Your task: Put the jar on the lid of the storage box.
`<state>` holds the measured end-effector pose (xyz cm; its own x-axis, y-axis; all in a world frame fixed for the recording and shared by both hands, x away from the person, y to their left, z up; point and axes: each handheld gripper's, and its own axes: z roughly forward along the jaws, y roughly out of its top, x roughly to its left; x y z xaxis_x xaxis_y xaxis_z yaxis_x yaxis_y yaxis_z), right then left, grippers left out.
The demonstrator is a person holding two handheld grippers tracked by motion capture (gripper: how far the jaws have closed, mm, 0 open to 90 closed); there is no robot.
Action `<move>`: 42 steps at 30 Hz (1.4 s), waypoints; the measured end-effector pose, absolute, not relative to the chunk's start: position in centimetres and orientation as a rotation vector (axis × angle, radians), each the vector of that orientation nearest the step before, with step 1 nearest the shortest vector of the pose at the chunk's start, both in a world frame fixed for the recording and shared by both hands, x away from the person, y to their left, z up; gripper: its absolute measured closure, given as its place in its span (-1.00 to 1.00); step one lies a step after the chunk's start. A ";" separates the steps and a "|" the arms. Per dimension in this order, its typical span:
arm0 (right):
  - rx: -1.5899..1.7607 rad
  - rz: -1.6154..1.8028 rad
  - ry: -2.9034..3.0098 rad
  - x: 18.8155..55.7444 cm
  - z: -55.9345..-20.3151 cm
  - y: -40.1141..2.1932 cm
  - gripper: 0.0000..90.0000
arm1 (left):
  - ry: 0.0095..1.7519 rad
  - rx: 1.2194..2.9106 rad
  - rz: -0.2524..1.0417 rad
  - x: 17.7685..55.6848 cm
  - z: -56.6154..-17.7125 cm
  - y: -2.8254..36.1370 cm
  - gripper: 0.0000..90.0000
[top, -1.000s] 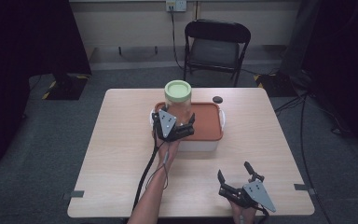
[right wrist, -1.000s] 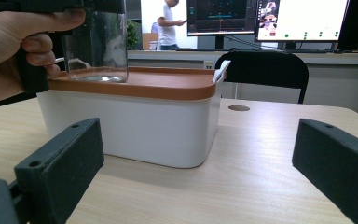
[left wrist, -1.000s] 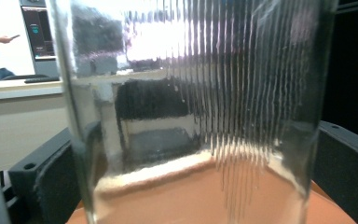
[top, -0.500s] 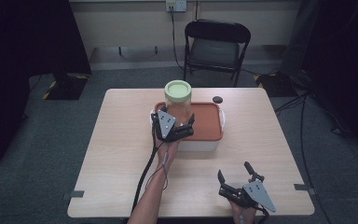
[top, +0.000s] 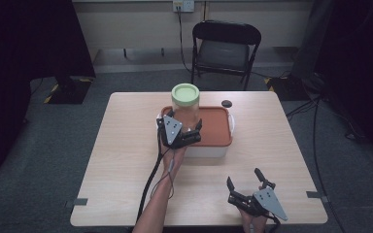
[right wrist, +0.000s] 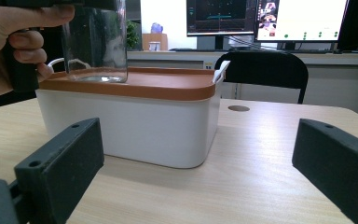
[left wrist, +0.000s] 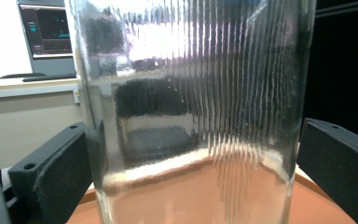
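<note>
A clear ribbed glass jar (top: 185,110) with a pale green lid (top: 185,93) stands upright on the orange lid (top: 216,127) of a white box (top: 209,150) at mid-table. My left gripper (top: 180,124) is at the jar's near side, open, one jaw on each side of the glass. In the left gripper view the jar (left wrist: 191,116) fills the gap between the jaws; contact cannot be told. My right gripper (top: 243,176) rests low near the table's front right, open and holding nothing, aimed at the box (right wrist: 135,126) and jar (right wrist: 93,42).
A small dark disc (top: 227,103) lies on the table behind the box. A black folding chair (top: 226,46) stands beyond the far edge. Bare wood lies left of the box and between it and my right gripper. Monitors glow in the background of the right gripper view.
</note>
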<state>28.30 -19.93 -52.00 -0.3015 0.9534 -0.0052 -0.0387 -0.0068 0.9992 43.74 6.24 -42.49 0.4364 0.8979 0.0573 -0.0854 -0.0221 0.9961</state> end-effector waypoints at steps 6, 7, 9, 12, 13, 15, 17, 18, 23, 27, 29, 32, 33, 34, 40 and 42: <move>1.020 1.450 1.400 28.3 -52.0 -19.9 -0.97 | 0.799 1.362 0.932 43.7 -42.5 6.3 -1.00; 1.020 1.450 1.399 28.3 -52.0 -19.9 -0.97 | 0.798 1.363 0.934 43.6 -42.5 6.3 -1.00; 1.019 1.451 1.398 28.3 -52.0 -19.9 -0.97 | 0.797 1.365 0.935 43.6 -42.5 6.3 -1.00; 1.019 1.450 1.399 28.3 -52.0 -19.9 -0.97 | 0.797 1.364 0.931 43.5 -42.5 6.4 -1.00; 1.020 1.451 1.399 28.3 -52.0 -19.9 -0.97 | 0.795 1.366 0.932 43.5 -42.4 6.4 -1.00; 1.020 1.450 1.399 28.3 -52.0 -19.9 -0.97 | 0.797 1.364 0.931 43.5 -42.5 6.4 -1.00; 1.020 1.451 1.399 28.3 -52.0 -19.9 -0.97 | 0.799 1.364 0.931 43.4 -42.5 6.4 -1.00; 1.020 1.450 1.399 28.3 -52.0 -19.9 -0.97 | 0.796 1.368 0.935 43.3 -42.5 6.5 -1.00; 1.020 1.451 1.399 28.3 -52.0 -19.9 -0.97 | 0.789 1.360 0.937 43.1 -42.4 6.6 -1.00; 1.020 1.451 1.399 28.3 -52.0 -19.9 -0.97 | 0.787 1.352 0.937 43.0 -42.2 6.6 -1.00; 1.019 1.450 1.399 28.3 -52.0 -19.9 -0.97 | 0.788 1.353 0.935 42.9 -42.2 6.6 -1.00; 1.020 1.450 1.400 28.3 -52.0 -19.9 -0.97 | 0.792 1.357 0.934 42.8 -42.1 6.6 -1.00; 1.020 1.450 1.399 28.3 -52.0 -19.9 -0.97 | 0.790 1.362 0.938 42.8 -42.2 6.7 -1.00; 1.019 1.450 1.398 28.3 -52.0 -19.9 -0.97 | 0.792 1.365 0.942 42.7 -42.2 6.7 -1.00; 1.020 1.451 1.399 28.3 -52.0 -19.9 -0.97 | 0.805 1.368 0.941 42.5 -42.1 7.0 -1.00; 1.019 1.450 1.399 28.3 -52.0 -19.9 -0.97 | 0.812 1.367 0.929 42.4 -42.0 7.1 -0.99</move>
